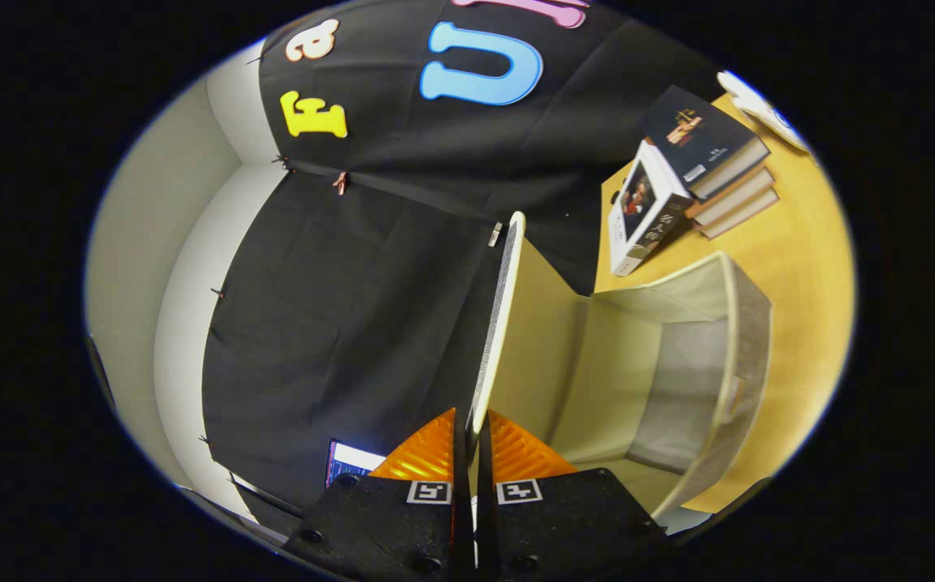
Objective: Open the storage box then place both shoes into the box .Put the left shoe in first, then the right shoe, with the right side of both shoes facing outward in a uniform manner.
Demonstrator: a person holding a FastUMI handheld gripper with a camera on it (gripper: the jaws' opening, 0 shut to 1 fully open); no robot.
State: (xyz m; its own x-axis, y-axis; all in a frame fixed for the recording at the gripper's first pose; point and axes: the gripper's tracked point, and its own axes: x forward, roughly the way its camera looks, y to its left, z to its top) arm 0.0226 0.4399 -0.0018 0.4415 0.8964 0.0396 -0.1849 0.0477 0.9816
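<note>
The gripper (472, 436) pinches the lid (499, 323), swung up off the box (726, 339). Box open and empty; 2 shoes left to place.

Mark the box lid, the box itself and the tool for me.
box lid (498, 323): gripper view, its thin edge, pinched between the fingers.
storage box (746, 356): gripper view, grey outer wall.
tool (473, 440): gripper view, midway between the fingertips.

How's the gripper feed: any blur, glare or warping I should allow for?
Gripper view: sharp, evenly lit, no glare; fisheye bends the box lid and storage box rim. The hand-held gripper is shut on the lid's edge; soft shadow inside the box; books stay legible.
</note>
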